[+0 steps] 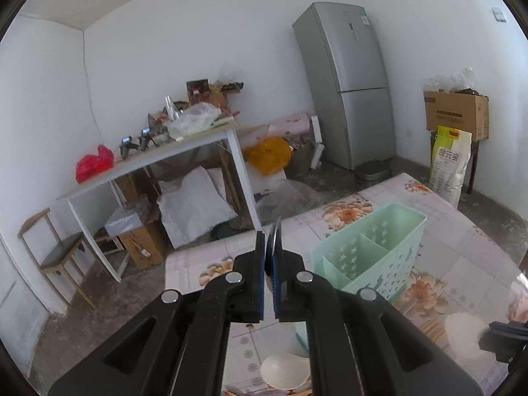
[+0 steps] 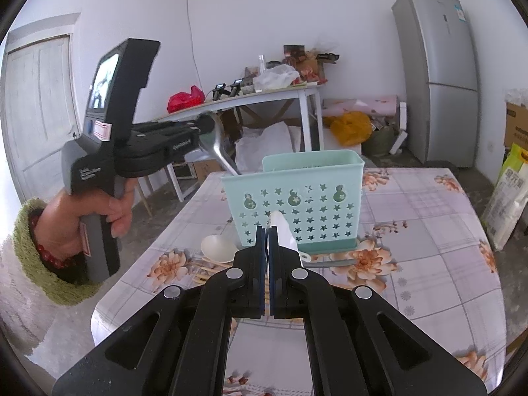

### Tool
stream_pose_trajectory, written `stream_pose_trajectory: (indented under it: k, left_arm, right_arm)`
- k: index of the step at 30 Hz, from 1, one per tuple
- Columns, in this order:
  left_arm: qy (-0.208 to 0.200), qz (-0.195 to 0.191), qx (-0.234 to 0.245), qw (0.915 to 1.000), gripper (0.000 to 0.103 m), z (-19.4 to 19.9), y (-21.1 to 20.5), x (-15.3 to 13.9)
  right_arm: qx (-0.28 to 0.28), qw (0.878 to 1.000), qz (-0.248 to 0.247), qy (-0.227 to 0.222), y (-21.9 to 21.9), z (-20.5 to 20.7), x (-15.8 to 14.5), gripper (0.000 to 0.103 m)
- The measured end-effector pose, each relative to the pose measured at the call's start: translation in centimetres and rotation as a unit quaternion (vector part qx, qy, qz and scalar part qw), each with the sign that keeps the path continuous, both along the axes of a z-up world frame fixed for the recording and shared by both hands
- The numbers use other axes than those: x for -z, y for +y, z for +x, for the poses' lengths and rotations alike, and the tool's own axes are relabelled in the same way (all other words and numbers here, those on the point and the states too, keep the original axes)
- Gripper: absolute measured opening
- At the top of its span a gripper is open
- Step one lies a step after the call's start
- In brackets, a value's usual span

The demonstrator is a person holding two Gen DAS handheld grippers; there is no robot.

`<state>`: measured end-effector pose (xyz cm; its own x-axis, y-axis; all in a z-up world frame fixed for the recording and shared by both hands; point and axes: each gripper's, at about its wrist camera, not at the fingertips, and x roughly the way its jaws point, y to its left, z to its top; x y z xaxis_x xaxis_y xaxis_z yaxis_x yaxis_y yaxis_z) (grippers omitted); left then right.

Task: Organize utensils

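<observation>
A mint green utensil caddy (image 2: 297,198) with star holes stands on the flowered table; it also shows in the left wrist view (image 1: 369,250). My left gripper (image 1: 270,254) is shut on a metal spoon (image 1: 275,241), seen edge on. In the right wrist view the left gripper (image 2: 206,125) holds that metal spoon (image 2: 219,151) above the caddy's left end, handle pointing down into it. My right gripper (image 2: 266,241) is shut on a white spoon's handle (image 2: 283,231), low in front of the caddy. Another white spoon (image 2: 216,247) lies on the table beside wooden chopsticks (image 2: 208,269).
The flowered tablecloth (image 2: 429,231) covers the table. Behind stand a white side table (image 2: 264,97) with clutter, a silver fridge (image 2: 439,76), a rice sack (image 2: 508,198) and cardboard boxes (image 1: 457,115). A wooden chair (image 1: 56,257) stands at the left.
</observation>
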<state>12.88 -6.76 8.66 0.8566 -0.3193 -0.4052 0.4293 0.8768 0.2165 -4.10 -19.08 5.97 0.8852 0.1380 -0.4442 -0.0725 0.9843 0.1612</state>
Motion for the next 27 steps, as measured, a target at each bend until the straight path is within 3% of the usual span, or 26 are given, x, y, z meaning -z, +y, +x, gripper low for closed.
stream_pose_trajectory:
  k: [8, 11, 16, 27]
  left_arm:
    - [0.048, -0.056, 0.011, 0.9972, 0.006, 0.7, -0.1, 0.3]
    - [0.056, -0.082, 0.012, 0.9950, 0.013, 0.3, 0.9, 0.0]
    - [0.062, -0.127, 0.012, 0.9900, 0.041, -1.5, 3.2, 0.0]
    - [0.128, -0.161, -0.003, 0.9786, 0.071, -5.2, 7.7, 3.8]
  right_arm:
    - [0.010, 1.000, 0.008, 0.001, -0.9, -0.3, -0.2, 0.000]
    - [0.015, 1.000, 0.012, 0.003, -1.2, -0.4, -0.3, 0.000]
    - [0.025, 1.000, 0.011, -0.006, -1.5, -0.8, -1.2, 0.000]
    - [0.009, 0.997, 0.059, -0.050, -4.3, 0.7, -6.4, 0.000]
